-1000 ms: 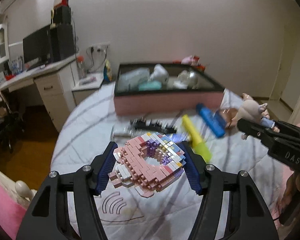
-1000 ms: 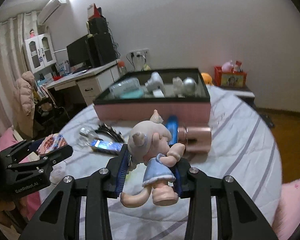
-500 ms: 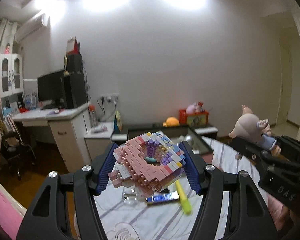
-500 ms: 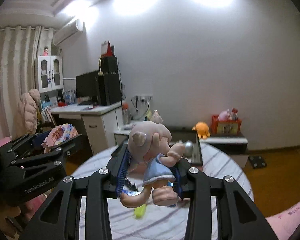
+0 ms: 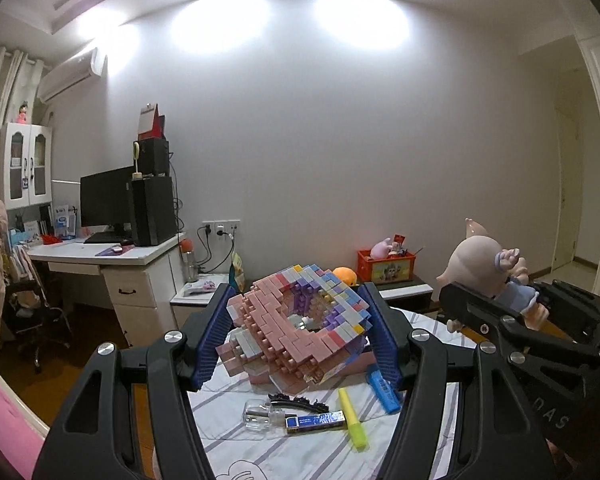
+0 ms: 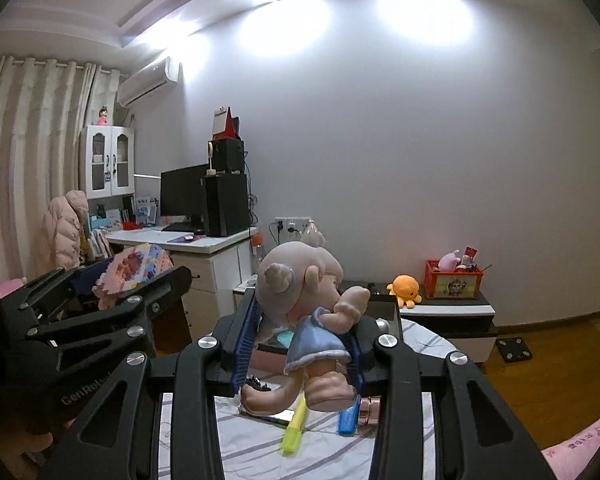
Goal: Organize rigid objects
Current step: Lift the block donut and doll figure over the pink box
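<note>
— What's in the jaws?

— The left gripper [image 5: 300,336] is clamped on the brick model [image 5: 296,320], frame centre. The right gripper [image 6: 300,344] pinches the doll figure [image 6: 300,304] by its dress.

— And beyond them?

— Low in the frame, the yellow marker [image 5: 354,424], blue marker [image 5: 382,388] and glass vial [image 5: 262,420] lie on the bed [image 5: 300,456]. I'd say those are left to sort; neither held piece is stowed yet.

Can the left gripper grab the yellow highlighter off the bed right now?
Probably not: the left gripper is shut on the brick model, so its fingers are occupied. The yellow highlighter lies unobstructed below.
</note>
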